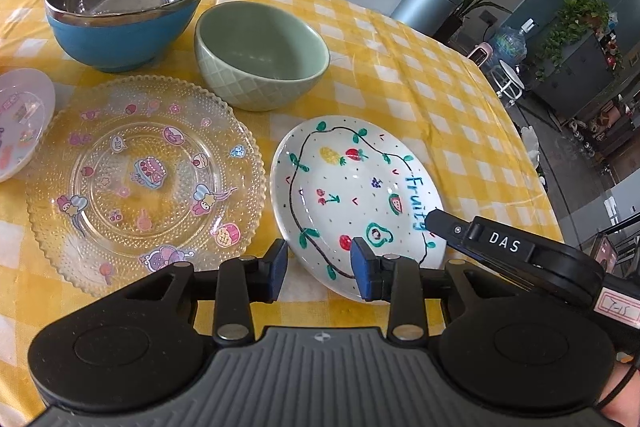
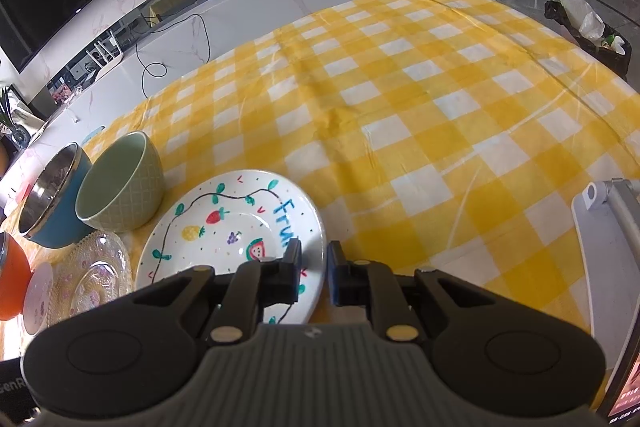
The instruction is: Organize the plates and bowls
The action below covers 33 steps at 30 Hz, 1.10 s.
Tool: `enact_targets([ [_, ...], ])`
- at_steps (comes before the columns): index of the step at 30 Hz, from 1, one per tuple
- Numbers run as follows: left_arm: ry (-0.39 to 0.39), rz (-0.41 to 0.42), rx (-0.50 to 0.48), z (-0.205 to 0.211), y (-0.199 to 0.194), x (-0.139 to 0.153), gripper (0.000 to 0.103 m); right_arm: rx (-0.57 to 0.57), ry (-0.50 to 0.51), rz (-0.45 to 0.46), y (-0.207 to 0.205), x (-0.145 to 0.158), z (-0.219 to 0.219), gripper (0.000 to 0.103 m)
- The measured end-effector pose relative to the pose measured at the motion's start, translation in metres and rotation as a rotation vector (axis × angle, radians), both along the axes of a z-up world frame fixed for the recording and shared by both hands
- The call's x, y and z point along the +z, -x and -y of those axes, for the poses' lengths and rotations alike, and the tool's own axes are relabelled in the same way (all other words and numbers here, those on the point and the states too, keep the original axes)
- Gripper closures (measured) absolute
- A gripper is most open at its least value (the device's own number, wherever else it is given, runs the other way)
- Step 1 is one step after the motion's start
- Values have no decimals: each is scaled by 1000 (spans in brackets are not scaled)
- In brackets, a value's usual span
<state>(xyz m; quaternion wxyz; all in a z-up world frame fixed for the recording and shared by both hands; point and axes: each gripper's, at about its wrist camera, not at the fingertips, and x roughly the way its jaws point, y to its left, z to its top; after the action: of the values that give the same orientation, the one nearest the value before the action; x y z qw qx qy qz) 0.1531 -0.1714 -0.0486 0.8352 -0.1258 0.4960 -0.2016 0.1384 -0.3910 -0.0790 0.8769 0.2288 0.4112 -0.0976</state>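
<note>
A white plate painted with fruit and the word "Fruity" lies on the yellow checked tablecloth. My right gripper straddles this plate's right rim, one finger over the plate and one outside, jaws narrowly apart. Its finger shows in the left wrist view on the rim. My left gripper is open, hovering over the plate's near-left edge. A clear patterned glass plate lies to the left. A green bowl and a blue bowl with a steel bowl inside stand behind.
A small pink plate sits at the far left. An orange object stands at the left edge in the right wrist view. A grey stand is at the right. The tablecloth stretches right of the plates.
</note>
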Motion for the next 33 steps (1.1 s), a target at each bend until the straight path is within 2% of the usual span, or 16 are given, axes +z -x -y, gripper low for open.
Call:
enact_targets([
  [11, -20, 41, -76, 17, -6, -4, 66, -64, 37, -6, 4, 2, 8, 93],
  [14, -15, 41, -76, 17, -13, -4, 65, -75, 5, 0, 4, 1, 15, 90],
  [18, -44, 84, -70, 15, -22, -3, 54, -87, -24, 7, 5, 1, 20, 89],
  [20, -30, 77, -82, 15, -29, -5, 54, -88, -37, 9, 5, 0, 21, 83],
  [24, -31, 82, -101, 20, -36, -7, 54, -99, -82, 6, 4, -3, 25, 83],
  [28, -52, 96, -113, 22, -36, -10, 62, -108, -105, 12, 4, -5, 28, 83],
  [33, -76, 110, -110, 21, -36, -10, 74, -104, -83, 8, 3, -4, 25, 87],
])
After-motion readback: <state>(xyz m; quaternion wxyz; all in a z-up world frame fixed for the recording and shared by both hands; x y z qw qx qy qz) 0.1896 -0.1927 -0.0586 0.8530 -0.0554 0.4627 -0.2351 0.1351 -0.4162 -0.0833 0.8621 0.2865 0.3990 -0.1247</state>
